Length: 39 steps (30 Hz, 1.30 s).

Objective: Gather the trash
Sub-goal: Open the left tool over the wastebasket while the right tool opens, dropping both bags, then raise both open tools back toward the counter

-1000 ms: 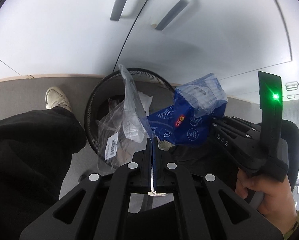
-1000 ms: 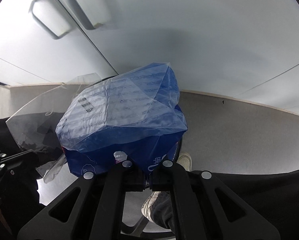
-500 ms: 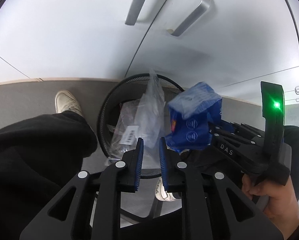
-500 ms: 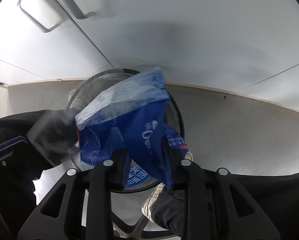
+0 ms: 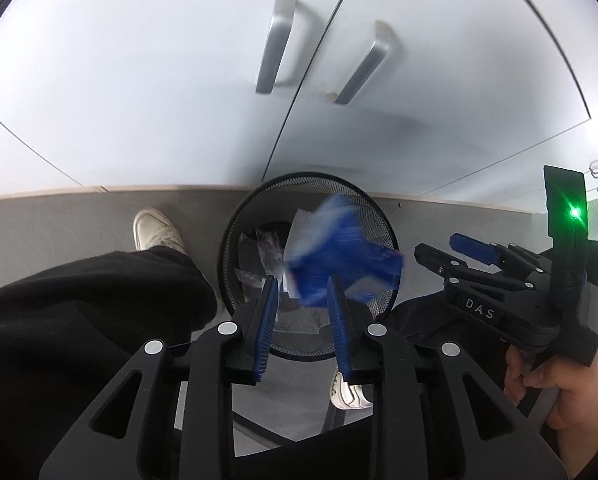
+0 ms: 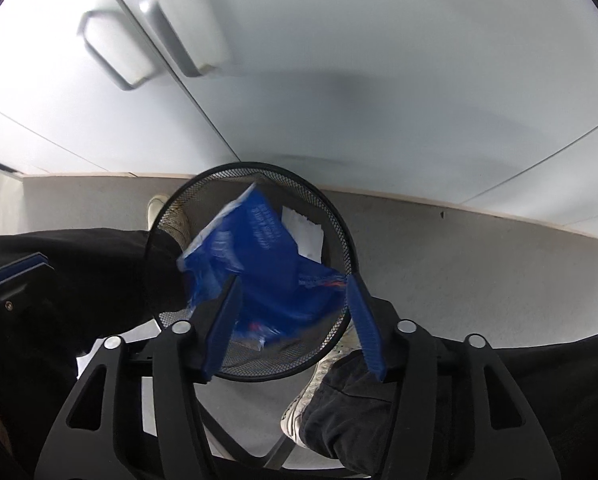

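A black wire-mesh waste bin [image 5: 235, 240] [image 6: 339, 224] stands on the grey floor below both grippers. A blue plastic package [image 5: 339, 264] [image 6: 259, 264] is blurred, free of any gripper, at the bin's mouth. Clear plastic wrap [image 5: 259, 252] and white paper [image 6: 303, 232] lie inside the bin. My left gripper [image 5: 301, 300] is open and empty above the bin's near rim. My right gripper [image 6: 293, 296] is open and empty above the bin; it also shows in the left wrist view [image 5: 471, 248] at the right.
White cabinet doors with metal handles [image 5: 275, 52] stand right behind the bin. The person's black-trousered legs [image 5: 79, 312] and white shoes [image 5: 155, 228] [image 6: 323, 364] flank the bin. A chair base [image 5: 267, 428] lies below the grippers.
Both grippers opened. The clear wrap dropped from the left gripper into the bin, and the blue package left the right gripper and is falling into the bin. Both grippers rose.
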Each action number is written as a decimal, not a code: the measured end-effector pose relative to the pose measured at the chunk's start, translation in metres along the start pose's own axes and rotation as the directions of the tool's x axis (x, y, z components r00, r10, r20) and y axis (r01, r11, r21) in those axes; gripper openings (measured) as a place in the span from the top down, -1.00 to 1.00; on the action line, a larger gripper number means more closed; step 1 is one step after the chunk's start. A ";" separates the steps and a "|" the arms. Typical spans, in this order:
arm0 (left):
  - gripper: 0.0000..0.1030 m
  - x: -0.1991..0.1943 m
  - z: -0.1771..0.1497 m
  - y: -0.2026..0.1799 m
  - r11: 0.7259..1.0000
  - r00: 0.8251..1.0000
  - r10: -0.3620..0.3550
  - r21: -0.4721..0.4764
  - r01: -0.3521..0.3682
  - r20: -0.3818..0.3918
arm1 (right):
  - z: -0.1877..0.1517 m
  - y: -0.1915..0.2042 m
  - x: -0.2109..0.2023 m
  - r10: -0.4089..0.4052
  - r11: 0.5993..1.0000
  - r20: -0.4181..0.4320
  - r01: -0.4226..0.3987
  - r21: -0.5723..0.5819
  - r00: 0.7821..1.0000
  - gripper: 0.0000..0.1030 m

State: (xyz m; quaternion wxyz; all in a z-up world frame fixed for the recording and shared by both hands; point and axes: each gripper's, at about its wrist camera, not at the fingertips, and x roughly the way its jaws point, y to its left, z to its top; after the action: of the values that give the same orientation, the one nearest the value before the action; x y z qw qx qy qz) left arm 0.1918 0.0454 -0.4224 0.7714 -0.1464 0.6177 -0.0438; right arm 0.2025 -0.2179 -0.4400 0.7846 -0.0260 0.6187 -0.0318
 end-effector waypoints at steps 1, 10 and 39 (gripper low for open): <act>0.51 -0.004 -0.001 -0.001 1.000 1.000 0.002 0.004 -0.003 0.008 | -0.001 -0.001 -0.003 -0.002 1.000 0.002 0.002 0.000 1.000 -0.10; 0.49 -0.049 -0.016 -0.005 1.000 0.997 -0.015 0.015 0.014 0.078 | -0.007 0.001 -0.044 0.001 1.000 0.114 0.002 -0.022 0.993 -0.15; 0.10 -0.273 -0.003 -0.051 0.992 0.840 -0.054 0.123 -0.015 0.540 | -0.014 -0.024 -0.311 0.062 0.996 0.644 -0.001 -0.094 0.763 -0.48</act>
State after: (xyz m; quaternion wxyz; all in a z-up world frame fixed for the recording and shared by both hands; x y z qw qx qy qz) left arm 0.1312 0.0641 -0.1517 0.9216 -0.1116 0.3689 -0.0463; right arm 0.1158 -0.2166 -0.1396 0.9480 -0.0594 0.3122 0.0195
